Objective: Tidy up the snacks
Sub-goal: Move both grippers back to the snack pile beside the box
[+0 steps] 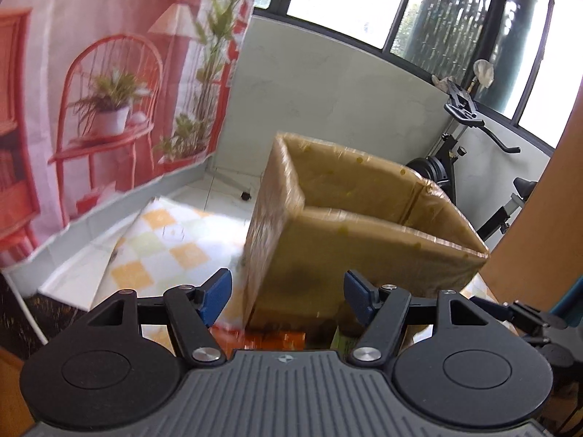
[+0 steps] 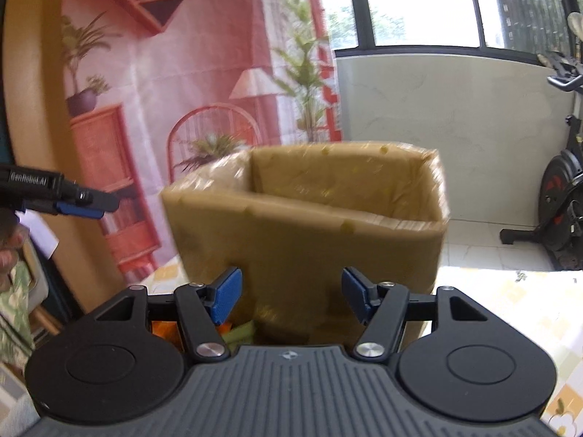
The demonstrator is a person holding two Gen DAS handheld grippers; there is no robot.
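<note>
A tall cardboard box (image 1: pixel 364 233), wrapped in glossy tape and open at the top, stands on the bench (image 1: pixel 160 240), which is covered with a yellow-and-white checked cloth. In the left wrist view the box sits toward the bench's right side, one corner turned to the camera. The left claw (image 1: pixel 288 296) is partly open, its blue pads (image 1: pixel 218 293) set apart with nothing between them; the box's lower wall shows beyond the gap, not touched. Orange and green packets (image 1: pixel 277 340) lie low in front of the box, mostly hidden by the claw body. The right claw (image 2: pixel 291 295) is likewise partly open and holds nothing, facing the box's broad near wall, with orange and green snack packets (image 2: pixel 233 331) just visible below its left pad. In the right wrist view the left claw reaches in from the left edge, beside part of a hand (image 2: pixel 9 244). The box looks blurred in both views.
</note>
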